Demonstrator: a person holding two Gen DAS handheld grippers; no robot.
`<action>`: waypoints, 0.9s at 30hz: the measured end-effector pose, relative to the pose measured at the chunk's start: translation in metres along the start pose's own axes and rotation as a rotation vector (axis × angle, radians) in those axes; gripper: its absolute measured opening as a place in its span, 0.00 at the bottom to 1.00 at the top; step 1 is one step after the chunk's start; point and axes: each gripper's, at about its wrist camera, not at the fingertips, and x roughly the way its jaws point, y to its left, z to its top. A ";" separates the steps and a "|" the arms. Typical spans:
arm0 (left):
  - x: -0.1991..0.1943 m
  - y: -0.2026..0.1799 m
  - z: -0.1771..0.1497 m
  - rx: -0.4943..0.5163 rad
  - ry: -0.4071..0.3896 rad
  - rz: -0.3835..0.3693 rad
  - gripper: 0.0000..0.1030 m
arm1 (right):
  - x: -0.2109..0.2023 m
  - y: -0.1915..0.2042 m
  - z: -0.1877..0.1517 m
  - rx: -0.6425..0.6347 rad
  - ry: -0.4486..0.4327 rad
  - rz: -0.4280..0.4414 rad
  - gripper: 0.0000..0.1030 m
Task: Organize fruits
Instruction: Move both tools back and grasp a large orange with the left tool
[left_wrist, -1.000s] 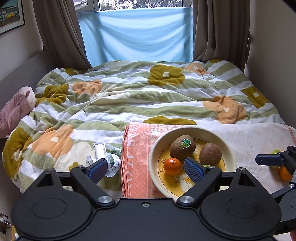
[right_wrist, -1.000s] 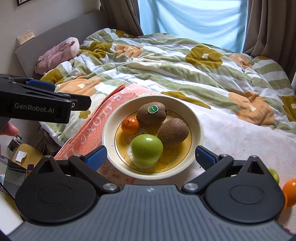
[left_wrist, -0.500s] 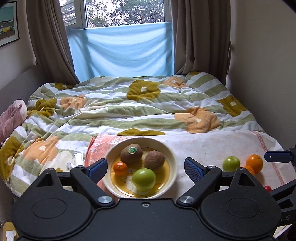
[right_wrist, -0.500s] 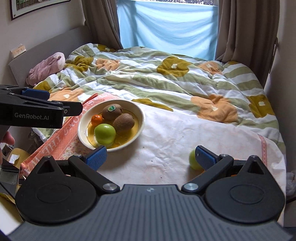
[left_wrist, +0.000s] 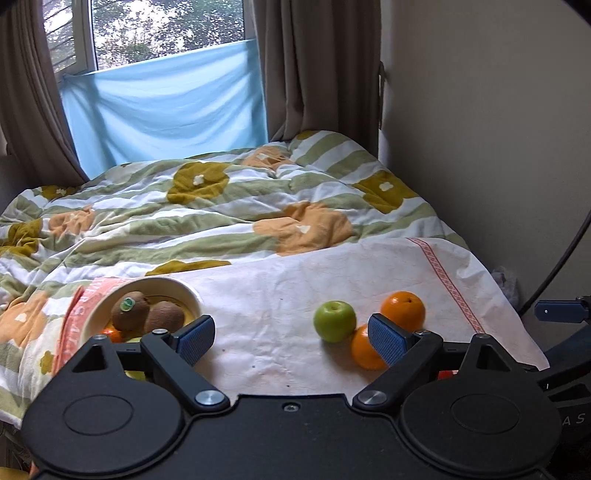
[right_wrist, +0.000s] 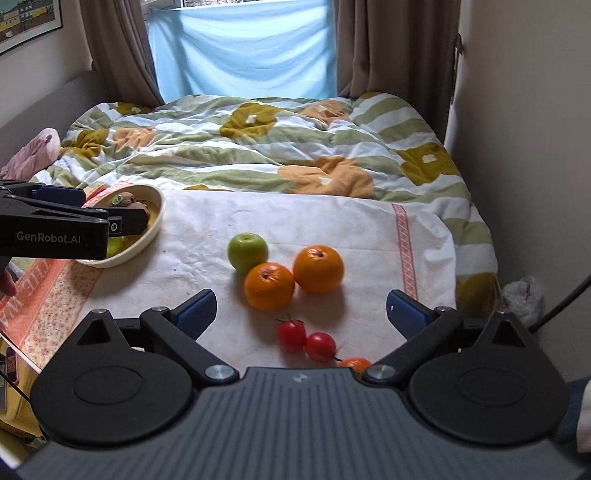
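A cream bowl (right_wrist: 153, 221) at the left of a white cloth holds two kiwis (left_wrist: 131, 310), a small orange fruit and a green apple. On the cloth lie a loose green apple (right_wrist: 246, 252), two oranges (right_wrist: 317, 268) and two cherry tomatoes (right_wrist: 306, 340). My right gripper (right_wrist: 301, 307) is open and empty, above the near cloth with the oranges and tomatoes between its fingers. My left gripper (left_wrist: 290, 338) is open and empty, over the cloth between the bowl (left_wrist: 184, 291) and the loose apple (left_wrist: 334, 320).
The cloth (right_wrist: 207, 229) lies on a bed with a flowered quilt (right_wrist: 258, 147). A wall (right_wrist: 524, 110) runs along the right, curtains and a window at the back. A pink plush (right_wrist: 33, 153) lies far left. A plastic bag (right_wrist: 522, 295) sits at the bed's right edge.
Both grippers have swung right and pulled back from the bowl. The green apple the right gripper was over stays in the bowl. The loose fruits have come into view.
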 end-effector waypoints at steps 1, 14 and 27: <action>0.006 -0.008 -0.001 0.012 0.007 -0.013 0.90 | 0.001 -0.007 -0.005 0.006 0.007 -0.014 1.00; 0.106 -0.065 -0.027 0.127 0.104 -0.105 0.85 | 0.051 -0.035 -0.067 0.063 0.089 -0.062 0.98; 0.154 -0.079 -0.042 0.153 0.139 -0.102 0.79 | 0.089 -0.043 -0.082 0.064 0.107 -0.066 0.91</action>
